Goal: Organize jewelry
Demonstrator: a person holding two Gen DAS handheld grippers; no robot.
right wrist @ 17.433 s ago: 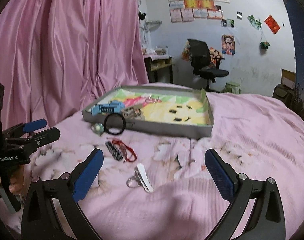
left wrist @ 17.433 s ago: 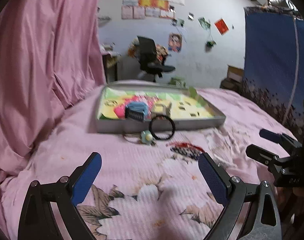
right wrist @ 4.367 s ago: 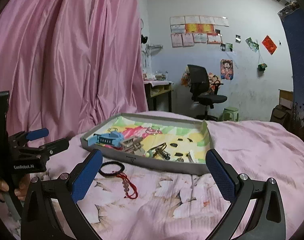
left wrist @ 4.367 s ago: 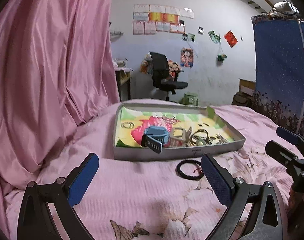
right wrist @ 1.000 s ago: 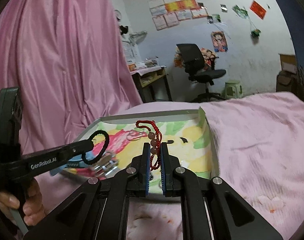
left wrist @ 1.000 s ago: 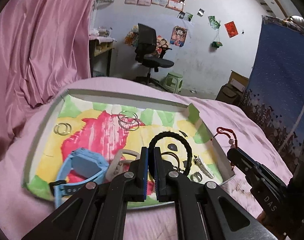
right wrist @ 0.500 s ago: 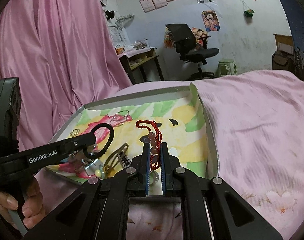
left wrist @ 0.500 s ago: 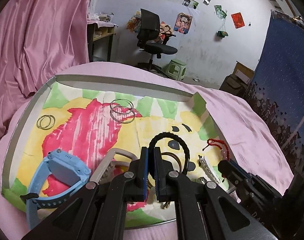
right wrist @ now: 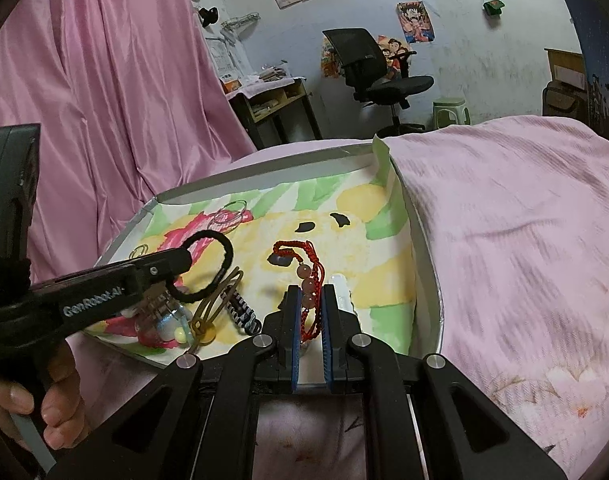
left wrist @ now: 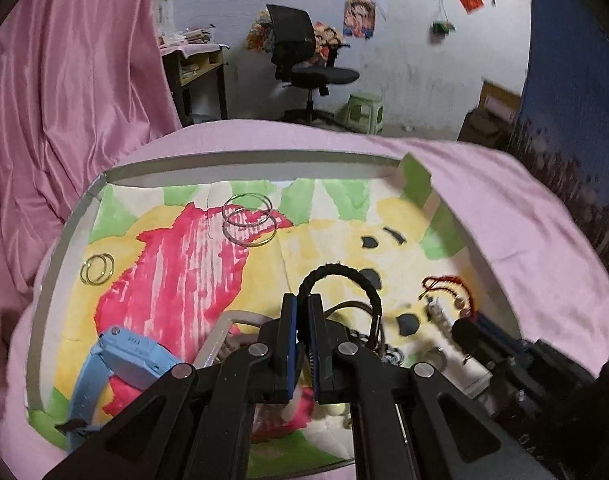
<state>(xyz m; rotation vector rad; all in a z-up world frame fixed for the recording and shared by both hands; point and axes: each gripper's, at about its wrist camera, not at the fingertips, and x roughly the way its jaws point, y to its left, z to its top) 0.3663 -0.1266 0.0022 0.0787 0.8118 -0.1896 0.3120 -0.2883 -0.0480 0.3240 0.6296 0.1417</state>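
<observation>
A grey tray [left wrist: 244, 157] with a colourful paper liner lies on the pink bedspread. My left gripper [left wrist: 302, 308] is shut on a black braided band [left wrist: 344, 274], whose loop stands up over the tray's middle. In the right wrist view the left gripper [right wrist: 182, 258] comes in from the left with the black braided band [right wrist: 224, 258] just above a pile of trinkets. My right gripper [right wrist: 309, 300] is shut on a red cord bracelet [right wrist: 309, 276] with pink beads, low over the liner near the tray's [right wrist: 264, 170] right side. The red cord bracelet [left wrist: 448, 283] also shows in the left wrist view.
In the tray lie a blue watch [left wrist: 120, 360], two silver hoops [left wrist: 248, 220], small gold rings [left wrist: 97, 269], a brown hair clip [right wrist: 216, 300], a striped piece [right wrist: 242, 314] and a white clip [right wrist: 340, 292]. A hand [right wrist: 60, 400] holds the left gripper. Pink curtain stands left.
Both grippers have moved forward and sunk lower over the tray, still shut on the black band and the red bracelet. Both pieces now hang closer to the liner.
</observation>
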